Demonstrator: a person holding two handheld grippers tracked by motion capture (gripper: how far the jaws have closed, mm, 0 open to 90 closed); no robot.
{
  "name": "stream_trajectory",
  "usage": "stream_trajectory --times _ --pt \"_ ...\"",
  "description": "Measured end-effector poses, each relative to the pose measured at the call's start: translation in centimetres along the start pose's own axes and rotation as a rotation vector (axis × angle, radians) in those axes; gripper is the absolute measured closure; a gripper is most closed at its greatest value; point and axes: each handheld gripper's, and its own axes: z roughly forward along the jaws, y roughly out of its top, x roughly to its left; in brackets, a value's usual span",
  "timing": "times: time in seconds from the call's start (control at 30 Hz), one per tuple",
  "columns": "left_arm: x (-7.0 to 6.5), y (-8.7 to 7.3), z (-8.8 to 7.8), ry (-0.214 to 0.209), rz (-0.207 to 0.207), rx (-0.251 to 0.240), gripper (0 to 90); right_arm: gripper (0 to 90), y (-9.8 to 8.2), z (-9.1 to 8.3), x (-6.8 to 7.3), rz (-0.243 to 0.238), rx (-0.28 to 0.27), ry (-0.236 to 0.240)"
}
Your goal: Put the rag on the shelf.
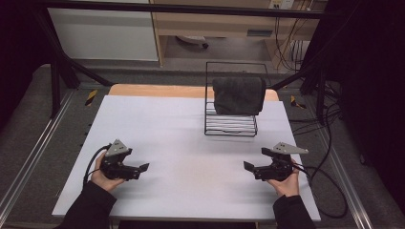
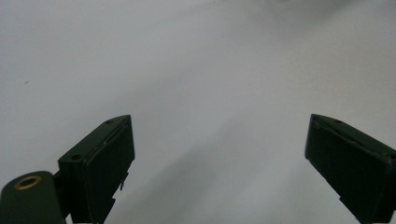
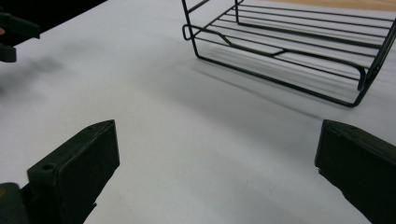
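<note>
White tabletop (image 1: 181, 143) lies in front of us, with a wooden strip along its far edge and dark floor and black frame bars around it. On its far right part we note one black wire rack (image 1: 231, 125), open-sided, with a flat slatted base and a tall rear frame. One dark grey cloth (image 1: 239, 95) hangs folded over that frame, touching it, thick and matte, its lower edge just above the base. The rack base (image 3: 289, 51) also shows in the right gripper view. Two grippers are down near the table's near edge, well apart from rack and cloth. We record the left gripper (image 1: 142, 168) with jaws spread wide and nothing between them, over bare white surface. The right gripper (image 1: 249, 166) is likewise released, jaws wide, empty, its tips turned inward toward the left one
</note>
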Motion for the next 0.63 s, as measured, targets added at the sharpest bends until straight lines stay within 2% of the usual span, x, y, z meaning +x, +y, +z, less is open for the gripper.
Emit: stream_trajectory --times 0.1,0.23,0.33,0.57,0.63 --pt "0.5 -1.1 -0.7 0.010 0.000 0.001 8.4 0.5 -0.8 -0.2 -0.3 -0.006 0.004 0.003" --pt "1.2 -2.4 -1.0 0.010 -0.025 -0.011 8.5 0.4 -1.7 -0.2 -0.6 -0.009 0.014 0.005" --pt "1.5 -2.9 -1.0 0.024 -0.014 -0.009 8.6 0.4 -2.4 -0.4 -0.8 -0.013 0.037 0.004" --pt "1.6 -3.4 -0.6 0.021 -0.005 0.016 9.4 0.4 -3.2 -0.7 -1.4 0.000 0.047 -0.014" --pt "1.6 -3.3 -0.5 0.018 -0.003 0.015 9.4 0.4 -3.3 -0.5 -1.3 -0.010 0.058 -0.010"
